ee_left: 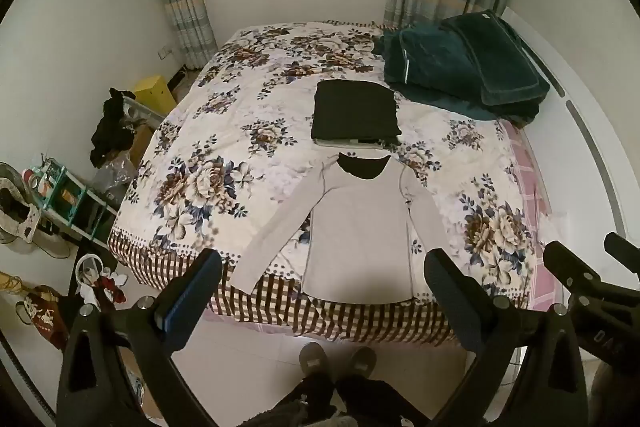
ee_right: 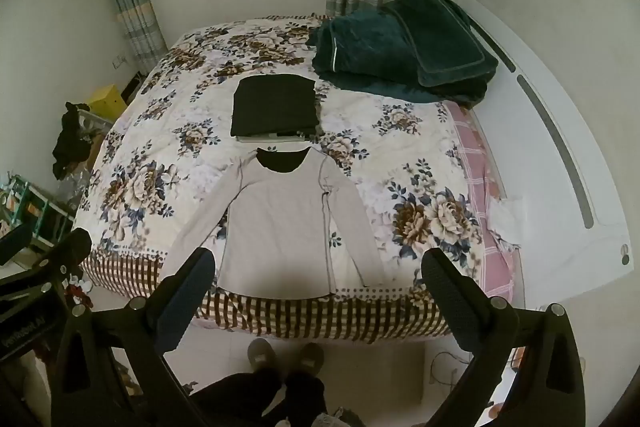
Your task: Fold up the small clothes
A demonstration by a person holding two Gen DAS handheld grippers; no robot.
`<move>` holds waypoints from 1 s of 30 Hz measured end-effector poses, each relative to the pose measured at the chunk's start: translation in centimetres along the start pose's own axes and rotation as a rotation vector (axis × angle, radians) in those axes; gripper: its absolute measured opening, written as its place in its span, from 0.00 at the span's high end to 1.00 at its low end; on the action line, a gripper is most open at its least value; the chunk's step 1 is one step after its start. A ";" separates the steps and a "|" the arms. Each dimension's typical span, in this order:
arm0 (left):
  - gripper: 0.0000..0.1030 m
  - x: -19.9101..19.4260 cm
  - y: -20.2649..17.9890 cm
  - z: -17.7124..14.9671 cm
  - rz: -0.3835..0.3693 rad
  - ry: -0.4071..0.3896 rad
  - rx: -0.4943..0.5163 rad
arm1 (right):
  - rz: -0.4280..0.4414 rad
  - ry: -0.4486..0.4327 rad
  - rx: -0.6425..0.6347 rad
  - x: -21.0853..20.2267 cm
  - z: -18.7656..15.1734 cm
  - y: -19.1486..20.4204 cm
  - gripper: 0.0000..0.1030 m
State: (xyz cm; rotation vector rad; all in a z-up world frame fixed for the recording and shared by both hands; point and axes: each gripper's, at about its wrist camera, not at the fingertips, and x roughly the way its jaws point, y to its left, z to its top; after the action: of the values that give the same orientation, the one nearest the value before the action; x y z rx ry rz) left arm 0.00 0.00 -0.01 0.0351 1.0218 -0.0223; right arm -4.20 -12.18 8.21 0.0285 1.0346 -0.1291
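A light grey long-sleeved shirt (ee_left: pixel 360 227) lies spread flat, sleeves out, on the near part of the floral bed cover (ee_left: pixel 224 131); its hem reaches the near edge. It also shows in the right wrist view (ee_right: pixel 276 227). Behind its collar lies a stack of folded clothes with a black piece on top (ee_left: pixel 354 113), also in the right wrist view (ee_right: pixel 274 105). My left gripper (ee_left: pixel 324 267) is open and empty, held above the floor before the bed. My right gripper (ee_right: pixel 318 265) is open and empty, beside it at the same height.
A dark green blanket pile (ee_left: pixel 460 67) sits at the bed's far right. The white headboard (ee_right: pixel 560 147) runs along the right side. A small shelf with clutter (ee_left: pixel 60 195), a yellow box (ee_left: pixel 154 93) and dark clothes stand on the floor at left. The person's feet (ee_left: pixel 336 359) are below.
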 end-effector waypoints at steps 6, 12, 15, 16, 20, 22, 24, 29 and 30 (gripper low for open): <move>0.00 0.0 0.0 0.0 -0.004 -0.001 -0.003 | -0.002 -0.001 0.000 -0.1 0.1 0.0 0.00; 0.00 0.0 0.0 0.0 -0.005 0.003 -0.003 | -0.004 -0.001 -0.002 -0.3 0.2 0.1 0.00; 0.00 0.0 0.0 0.0 -0.004 0.003 -0.004 | -0.005 -0.001 -0.002 -0.4 0.2 0.1 0.00; 0.00 0.0 0.1 0.0 -0.003 0.002 -0.006 | -0.005 -0.001 -0.004 -0.4 0.2 0.1 0.00; 0.00 0.0 0.0 0.0 -0.001 0.002 -0.003 | -0.002 0.000 -0.003 -0.3 0.3 0.0 0.00; 0.00 0.0 0.1 0.1 -0.004 0.001 -0.003 | -0.006 -0.002 -0.002 -0.6 0.2 0.0 0.00; 0.00 0.0 0.1 0.0 -0.001 -0.001 -0.005 | -0.005 -0.001 -0.005 -0.5 0.3 0.1 0.00; 0.00 0.0 0.2 0.6 -0.001 -0.004 -0.006 | -0.007 -0.008 -0.002 -0.5 0.3 -0.1 0.00; 0.00 0.0 0.1 0.5 -0.001 -0.003 -0.006 | -0.008 -0.009 -0.003 -0.5 0.3 -0.1 0.00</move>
State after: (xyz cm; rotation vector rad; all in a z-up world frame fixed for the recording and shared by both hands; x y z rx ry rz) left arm 0.41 0.12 0.23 0.0291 1.0190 -0.0207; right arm -4.19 -12.26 8.82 0.0212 1.0258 -0.1348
